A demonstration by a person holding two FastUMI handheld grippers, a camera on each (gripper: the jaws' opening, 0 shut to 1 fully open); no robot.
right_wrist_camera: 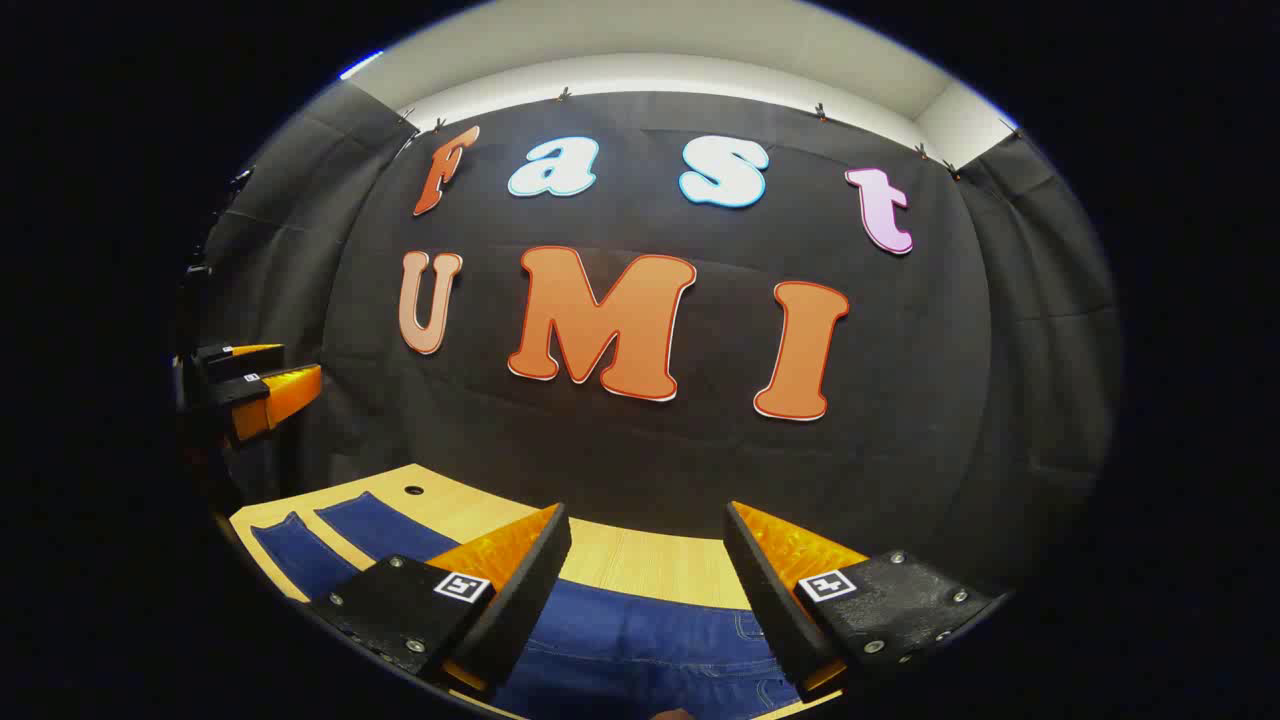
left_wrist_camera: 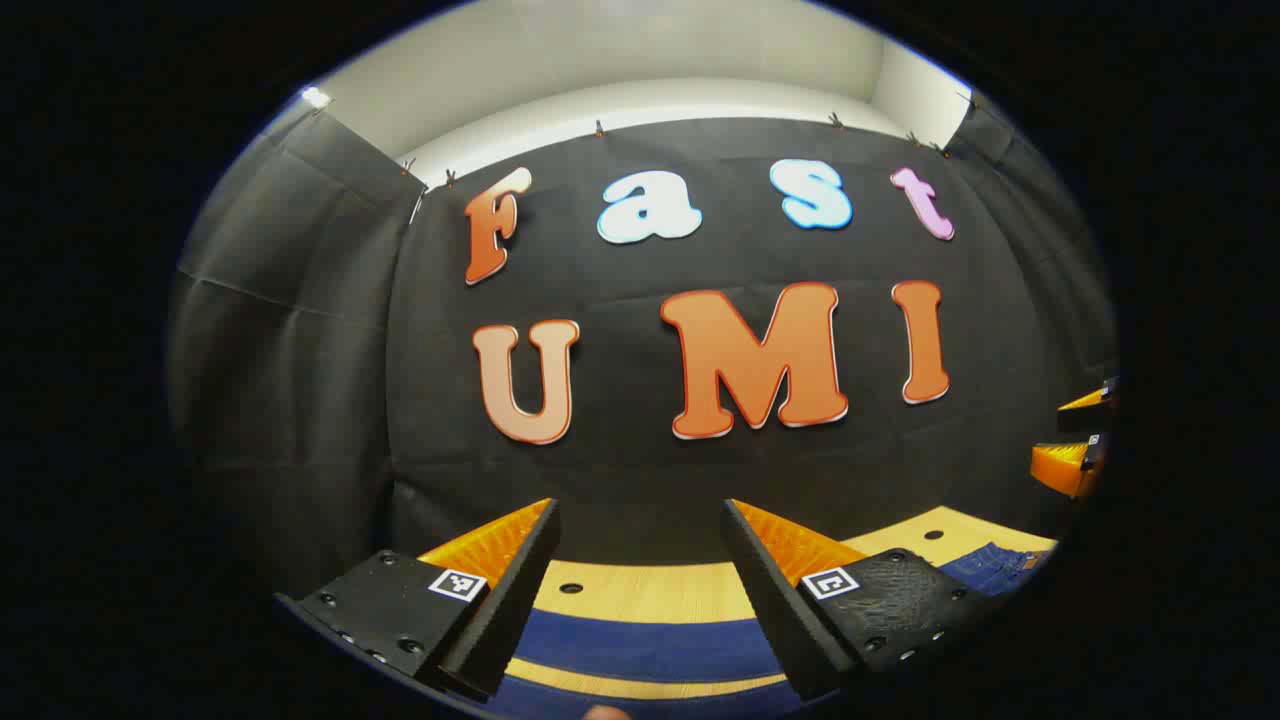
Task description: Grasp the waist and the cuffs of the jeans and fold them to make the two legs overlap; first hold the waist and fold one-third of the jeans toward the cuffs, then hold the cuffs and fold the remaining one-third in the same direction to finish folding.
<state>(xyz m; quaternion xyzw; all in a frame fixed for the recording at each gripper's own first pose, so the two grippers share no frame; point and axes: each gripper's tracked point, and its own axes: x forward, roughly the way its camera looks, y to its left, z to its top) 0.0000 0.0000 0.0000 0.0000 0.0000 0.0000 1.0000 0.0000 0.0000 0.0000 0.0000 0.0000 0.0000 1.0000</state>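
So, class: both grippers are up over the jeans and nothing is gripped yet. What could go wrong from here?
1. The two legs of the jeans lie apart, with bare table between them, so a pinch may catch one layer only.
2. The left gripper is over the leg end and the right gripper over the upper part; uneven lifting could skew the fold.
3. Both are open and above the cloth; shutting too early grabs nothing.

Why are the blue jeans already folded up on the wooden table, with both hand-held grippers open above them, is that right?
Not quite. The jeans aren't folded yet: the right gripper view shows them spread flat on the table, two legs lying apart side by side. The rest holds: the left hand-held gripper and right hand-held gripper are both open above them.
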